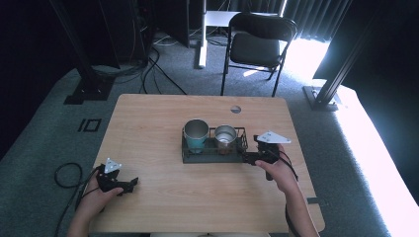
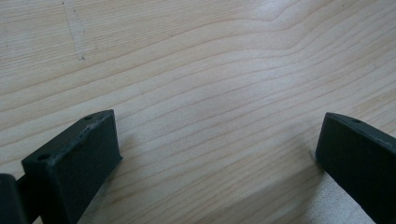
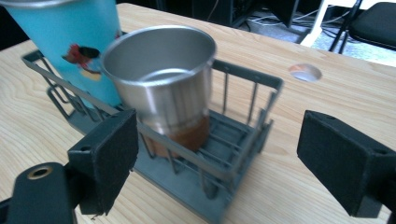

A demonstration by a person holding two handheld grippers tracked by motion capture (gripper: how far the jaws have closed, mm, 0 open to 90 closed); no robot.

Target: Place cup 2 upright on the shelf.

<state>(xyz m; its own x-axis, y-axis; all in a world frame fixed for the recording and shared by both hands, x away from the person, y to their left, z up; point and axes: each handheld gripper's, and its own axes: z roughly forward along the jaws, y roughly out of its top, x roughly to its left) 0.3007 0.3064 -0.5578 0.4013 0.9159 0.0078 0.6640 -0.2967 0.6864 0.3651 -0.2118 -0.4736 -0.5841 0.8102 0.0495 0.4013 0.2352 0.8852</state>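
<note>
The wire rack (image 3: 243, 140), holding a steel cup (image 3: 161, 79) and a teal cup (image 3: 70, 42), sits directly ahead of my right gripper (image 3: 217, 154), jaws apart and nothing gripped, while my left gripper (image 2: 217, 154), likewise apart, rests over bare table (image 2: 210, 70), so I judge no handling begun.

- The teal cup (image 3: 70, 51) is cut off by the top edge of the right gripper view, so its rim is barely seen; its right side is hidden behind the steel cup (image 3: 163, 79).
- The near corner of the wire rack (image 3: 219, 186) is blurred in the same view.
- The picture printed on the teal cup is too blurred to be made out.
- The left gripper (image 2: 219, 154) is cut off by the bottom edge of the left gripper view.
- In the high view, the forearms are cut off at the bottom edge.
</note>
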